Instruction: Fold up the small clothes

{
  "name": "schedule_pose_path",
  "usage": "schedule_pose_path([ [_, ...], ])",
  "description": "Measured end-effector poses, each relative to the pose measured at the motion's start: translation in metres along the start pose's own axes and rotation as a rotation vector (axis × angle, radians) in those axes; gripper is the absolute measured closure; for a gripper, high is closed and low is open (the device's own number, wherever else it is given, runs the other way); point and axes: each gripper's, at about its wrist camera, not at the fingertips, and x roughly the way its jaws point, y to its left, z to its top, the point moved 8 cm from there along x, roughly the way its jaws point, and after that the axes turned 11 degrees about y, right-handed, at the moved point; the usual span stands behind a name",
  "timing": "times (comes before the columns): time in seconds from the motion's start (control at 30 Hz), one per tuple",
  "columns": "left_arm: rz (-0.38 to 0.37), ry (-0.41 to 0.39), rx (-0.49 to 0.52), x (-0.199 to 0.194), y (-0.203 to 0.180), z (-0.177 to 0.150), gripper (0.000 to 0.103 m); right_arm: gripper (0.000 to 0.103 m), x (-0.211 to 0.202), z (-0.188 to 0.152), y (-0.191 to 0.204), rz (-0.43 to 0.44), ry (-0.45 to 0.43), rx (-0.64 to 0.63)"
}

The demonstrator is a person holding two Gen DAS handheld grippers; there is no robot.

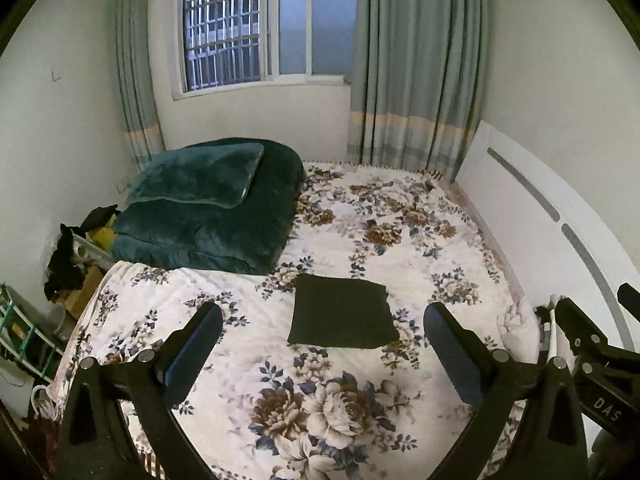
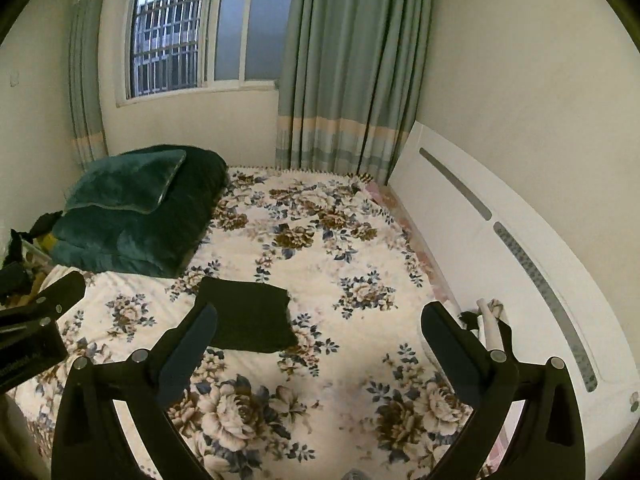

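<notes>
A small dark garment [image 1: 342,313], folded into a flat square, lies on the floral bedspread [image 1: 328,408]; it also shows in the right wrist view [image 2: 250,316]. My left gripper [image 1: 322,340] is open and empty, held above the bed just in front of the garment. My right gripper [image 2: 318,340] is open and empty, with the garment ahead and to its left, partly behind its left finger [image 2: 188,354]. Each gripper's body shows at the edge of the other's view.
A folded dark green quilt with a pillow [image 1: 208,204] sits at the bed's far left. A white headboard [image 1: 560,224] runs along the right. Some small white items [image 2: 490,320] lie by the headboard. Clutter [image 1: 68,256] stands left of the bed. Window and curtains stand behind.
</notes>
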Motion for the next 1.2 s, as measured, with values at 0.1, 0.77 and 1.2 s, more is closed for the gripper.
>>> schedule_pose_path([
  [0.1,0.002,-0.013,-0.003,-0.013,-0.001,-0.003,0.0,0.0,-0.021,-0.004,-0.006,0.008,-0.013,0.0],
  [0.77,0.023,-0.059,-0.005,-0.053,-0.001,-0.013,0.0,0.0,-0.065,-0.007,-0.013,0.035,-0.047,-0.012],
  [1.2,0.029,-0.061,-0.007,-0.056,0.0,-0.014,0.0,0.0,-0.062,-0.003,-0.011,0.051,-0.044,-0.034],
])
